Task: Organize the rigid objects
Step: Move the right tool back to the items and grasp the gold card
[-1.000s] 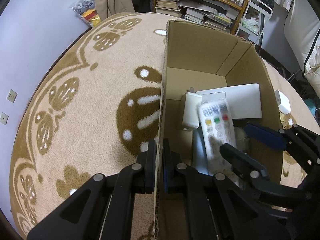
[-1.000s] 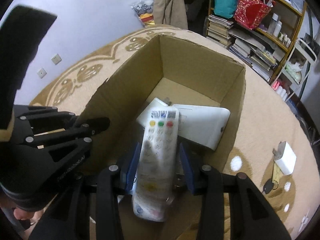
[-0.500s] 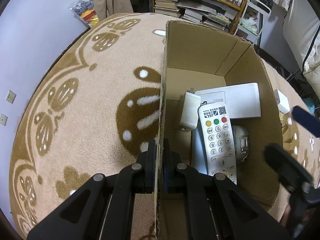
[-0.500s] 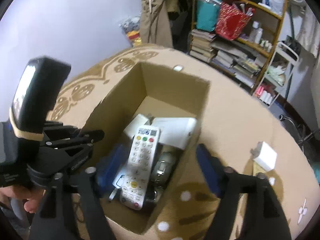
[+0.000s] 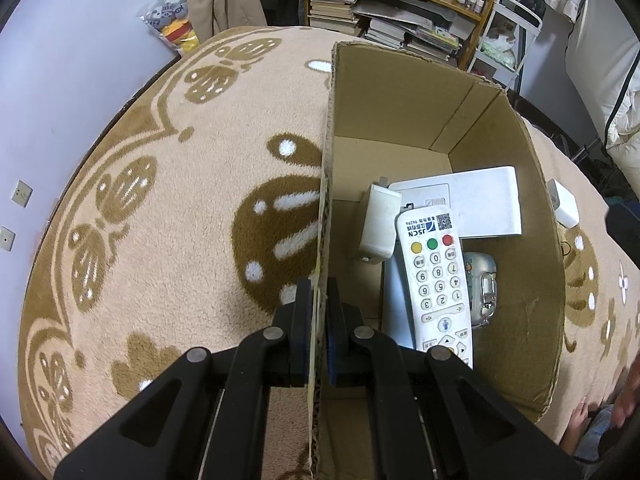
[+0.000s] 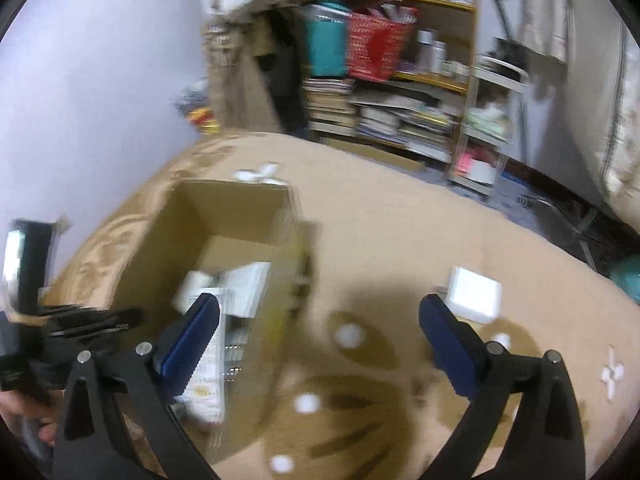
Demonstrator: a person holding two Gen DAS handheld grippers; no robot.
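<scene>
The left tool [image 5: 319, 312] is clamping the near wall of the cardboard box [image 5: 400, 92], one pad outside and one pad inside that wall, and is steadying the box on the patterned carpet [image 5: 160, 220]. The right tool [image 6: 320, 340] is opening, its blue pads [image 6: 192, 336] are standing wide apart, and nothing is lying between them; it is hanging over the carpet just beside the box, on the side opposite the clamped wall. Inside the box, the white remote control [image 5: 436, 280] is lying face up on top of a flat white device [image 5: 476, 204], a white charger block [image 5: 378, 226] is leaning beside the remote toward the clamped wall, and a small silver keychain item [image 5: 482, 280] is resting beside the remote on the other side. By the look of it, the placing of the remote is finished and the step in hand is the transfer toward the next item. A white adapter [image 6: 474, 294] is lying on the carpet outside the box, near the right pad of the open tool. The next move probably calls for lowering the right tool over this adapter, squaring the pads to its flat sides, and closing firmly, since the smooth casing may slip. The right wrist view is blurred, so finer detail cannot be told.
</scene>
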